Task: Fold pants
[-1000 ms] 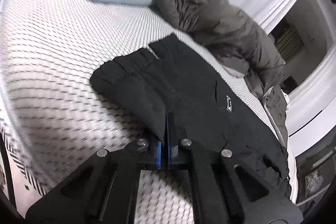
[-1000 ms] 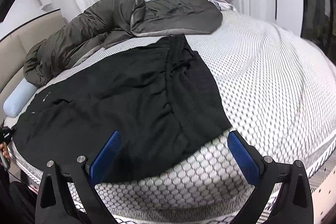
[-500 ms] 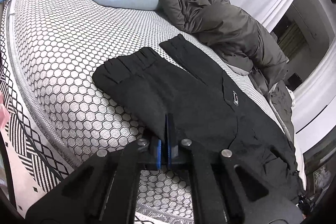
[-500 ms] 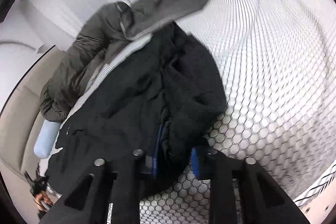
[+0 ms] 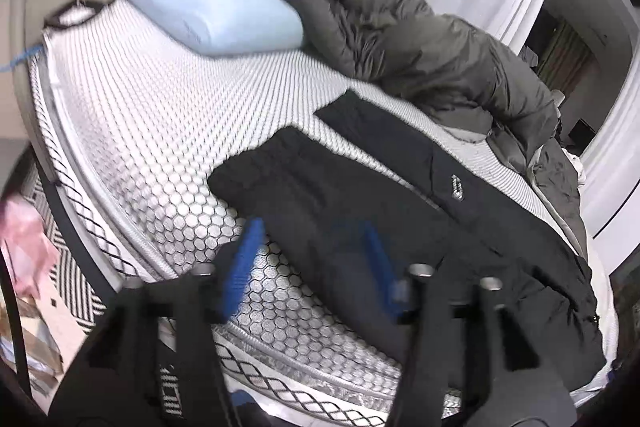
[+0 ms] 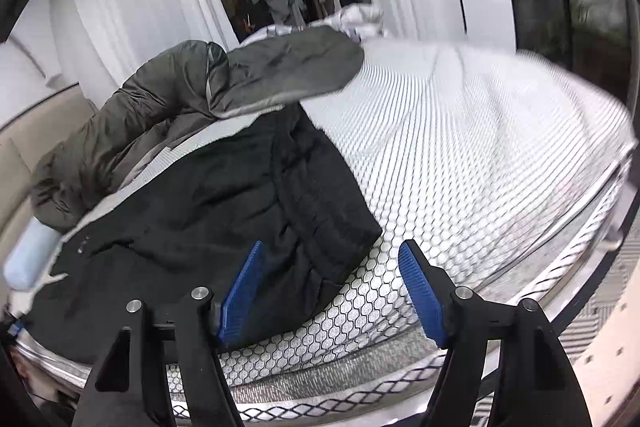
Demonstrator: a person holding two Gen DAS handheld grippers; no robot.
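Black pants [image 5: 384, 211] lie folded lengthwise along the near edge of a bed with a white honeycomb-patterned cover [image 5: 160, 131]. In the left wrist view the leg cuffs sit at centre. My left gripper [image 5: 312, 239] hovers over the near leg edge, its jaws opening, blue pads apart and not pressing the cloth. In the right wrist view the waistband end of the pants [image 6: 248, 203] lies just ahead. My right gripper [image 6: 332, 255] stands over that corner, its jaws opening, with the pads clear of the fabric.
A dark olive puffer jacket [image 5: 420, 39] lies along the far side of the bed, beside the pants. A light blue pillow [image 5: 216, 15] rests at the head. White curtains [image 6: 132, 7] hang behind. Something pink [image 5: 24, 243] sits off the bed at left.
Both grippers held pinched pants fabric half a second ago and have let go, their jaws now apart. Both have drawn back toward the bed's near edge and the pants lie flat.
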